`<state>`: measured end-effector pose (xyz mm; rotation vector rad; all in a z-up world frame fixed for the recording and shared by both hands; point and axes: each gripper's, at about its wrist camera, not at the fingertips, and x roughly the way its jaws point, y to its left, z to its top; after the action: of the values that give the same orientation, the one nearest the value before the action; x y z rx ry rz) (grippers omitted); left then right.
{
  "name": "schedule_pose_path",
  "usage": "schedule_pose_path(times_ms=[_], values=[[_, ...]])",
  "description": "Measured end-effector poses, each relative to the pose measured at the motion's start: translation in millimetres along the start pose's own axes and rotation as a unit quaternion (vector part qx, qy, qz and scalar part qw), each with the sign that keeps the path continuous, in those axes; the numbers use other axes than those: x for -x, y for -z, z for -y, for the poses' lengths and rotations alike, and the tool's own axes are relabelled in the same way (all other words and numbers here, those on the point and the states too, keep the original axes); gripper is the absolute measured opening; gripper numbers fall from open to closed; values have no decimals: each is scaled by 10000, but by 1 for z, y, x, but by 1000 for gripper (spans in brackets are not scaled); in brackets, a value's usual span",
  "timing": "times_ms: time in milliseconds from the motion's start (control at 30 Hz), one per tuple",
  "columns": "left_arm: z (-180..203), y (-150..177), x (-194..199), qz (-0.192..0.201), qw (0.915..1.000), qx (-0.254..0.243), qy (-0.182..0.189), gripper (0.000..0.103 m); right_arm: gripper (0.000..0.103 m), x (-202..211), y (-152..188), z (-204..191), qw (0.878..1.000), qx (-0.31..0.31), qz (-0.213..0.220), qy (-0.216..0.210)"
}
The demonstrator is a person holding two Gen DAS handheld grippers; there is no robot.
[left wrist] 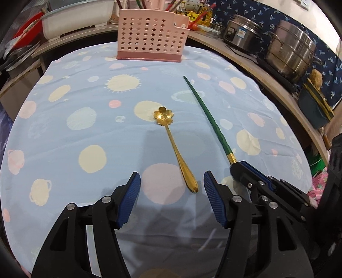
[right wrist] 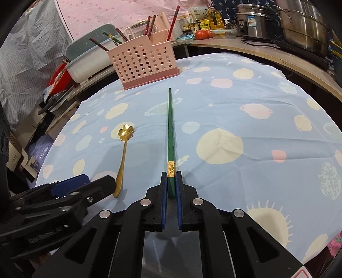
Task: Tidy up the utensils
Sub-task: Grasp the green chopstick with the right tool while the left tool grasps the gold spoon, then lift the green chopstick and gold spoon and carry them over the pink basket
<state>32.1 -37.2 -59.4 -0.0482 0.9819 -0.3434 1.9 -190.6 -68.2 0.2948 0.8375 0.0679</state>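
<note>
A gold spoon (left wrist: 174,147) with a flower-shaped bowl lies on the blue patterned tablecloth (left wrist: 85,119). My left gripper (left wrist: 172,181) is open, and the spoon's handle end sits between its blue pads without touching them. To the right lies a green chopstick (left wrist: 207,115) with a gold band. My right gripper (right wrist: 171,181) is shut on the thick end of the green chopstick (right wrist: 170,128), whose tip points toward the pink perforated utensil holder (right wrist: 141,62). The gold spoon (right wrist: 123,154) and the left gripper (right wrist: 70,186) show at left in the right wrist view.
The pink utensil holder (left wrist: 149,36) stands at the table's far edge with several chopsticks in it. Behind it runs a wooden counter (left wrist: 267,72) with steel pots (left wrist: 290,49), bottles and a white basin (left wrist: 77,19). Clutter stands off the table's left side.
</note>
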Motion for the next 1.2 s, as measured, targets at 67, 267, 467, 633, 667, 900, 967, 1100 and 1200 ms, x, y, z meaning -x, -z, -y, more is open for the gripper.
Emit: schedule_pose_path(times_ms=[67,267,467,633,667,900,967,1100,1200], values=[[4,1,-4,18,10000,-62,-52,57,7,1,1,1,10000,-6,-2,6],[9,6,-4,126,9991,-317,-263,43,7,0,3,2,10000,9,-7,10],[-2,7,-2,152,9993,-231,-260,15,7,1,5,1,10000,16,-12,4],[-10,6,1,111,9998,-120,-92,11,7,3,6,-1,10000,54,-22,-16],[-11,6,2,110,9998,-117,-86,11,7,4,6,-1,10000,56,-23,-21],[-17,1,17,239,9997,-2,-42,11,7,11,3,-2,9999,27,25,-98],[-19,-2,22,304,9995,16,-52,11,7,15,1,-2,9999,20,67,-140],[-21,-9,34,440,9990,91,-49,11,7,25,-7,-5,9995,17,213,-246],[-23,-16,42,552,9983,143,-74,11,7,34,-13,-8,9989,5,338,-321]])
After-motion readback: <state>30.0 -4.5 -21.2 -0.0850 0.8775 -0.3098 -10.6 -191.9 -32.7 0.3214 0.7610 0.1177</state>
